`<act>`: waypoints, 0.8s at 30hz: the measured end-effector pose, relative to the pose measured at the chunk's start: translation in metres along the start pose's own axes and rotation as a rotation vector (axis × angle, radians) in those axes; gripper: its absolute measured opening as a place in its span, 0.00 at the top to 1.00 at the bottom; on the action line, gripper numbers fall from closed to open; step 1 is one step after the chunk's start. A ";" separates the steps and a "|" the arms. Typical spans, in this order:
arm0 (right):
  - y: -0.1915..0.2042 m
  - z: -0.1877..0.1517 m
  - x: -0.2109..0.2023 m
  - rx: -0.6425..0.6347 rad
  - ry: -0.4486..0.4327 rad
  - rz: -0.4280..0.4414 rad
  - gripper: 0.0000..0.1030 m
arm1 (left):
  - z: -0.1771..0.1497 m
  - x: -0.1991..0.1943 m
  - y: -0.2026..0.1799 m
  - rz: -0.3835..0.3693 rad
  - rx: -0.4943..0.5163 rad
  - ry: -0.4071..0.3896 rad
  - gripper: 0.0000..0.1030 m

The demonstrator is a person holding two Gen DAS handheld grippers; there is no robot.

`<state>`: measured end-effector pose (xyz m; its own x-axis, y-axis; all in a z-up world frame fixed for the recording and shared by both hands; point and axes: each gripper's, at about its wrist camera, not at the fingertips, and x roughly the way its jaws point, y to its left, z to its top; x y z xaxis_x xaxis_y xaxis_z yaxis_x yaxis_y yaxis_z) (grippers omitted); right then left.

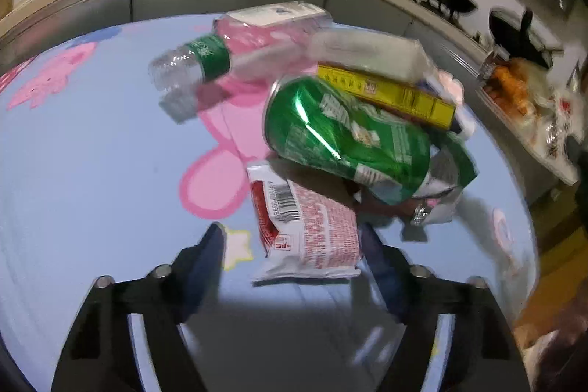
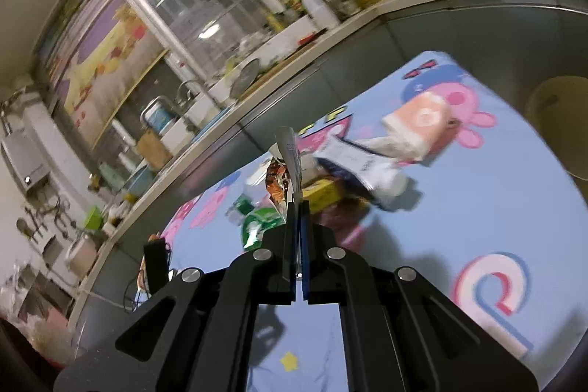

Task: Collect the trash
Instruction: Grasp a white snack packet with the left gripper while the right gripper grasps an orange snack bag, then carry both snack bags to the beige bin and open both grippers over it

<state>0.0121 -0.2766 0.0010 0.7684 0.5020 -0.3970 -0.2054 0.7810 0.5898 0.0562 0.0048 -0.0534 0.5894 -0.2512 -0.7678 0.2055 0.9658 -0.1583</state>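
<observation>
Left gripper (image 1: 294, 245): we see fingers apart around the red-and-white printed plastic packet (image 1: 307, 232), not pressing.
Right gripper (image 2: 297, 208): we see fingers clamped on a crinkled foil wrapper (image 2: 284, 168).

A: Left gripper (image 1: 294, 237) look?
B: Black plastic fingers, dark blue pads, four silver round screws behind the tips.
A: Right gripper (image 2: 297, 208)?
B: Same: black angular arms w/ cutouts, blue pads, four silver screws.

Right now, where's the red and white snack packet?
In the left wrist view, the red and white snack packet lies on the blue cartoon tablecloth just below the crushed green can.
</observation>
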 end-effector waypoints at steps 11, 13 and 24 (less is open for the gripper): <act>-0.080 0.013 -0.050 0.088 -0.117 -0.083 0.99 | -0.043 -0.061 0.009 -0.083 -0.008 0.034 0.59; -0.096 0.013 -0.057 0.108 -0.138 -0.100 0.99 | -0.042 -0.072 -0.001 -0.106 0.020 0.018 0.59; -0.149 0.013 -0.100 0.149 -0.250 -0.196 0.99 | 0.041 -0.057 -0.105 -0.451 0.166 -0.002 0.59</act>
<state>-0.0260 -0.4486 -0.0379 0.9130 0.2269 -0.3390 0.0373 0.7811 0.6233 0.0327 -0.0845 0.0325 0.4141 -0.6433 -0.6440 0.5630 0.7369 -0.3741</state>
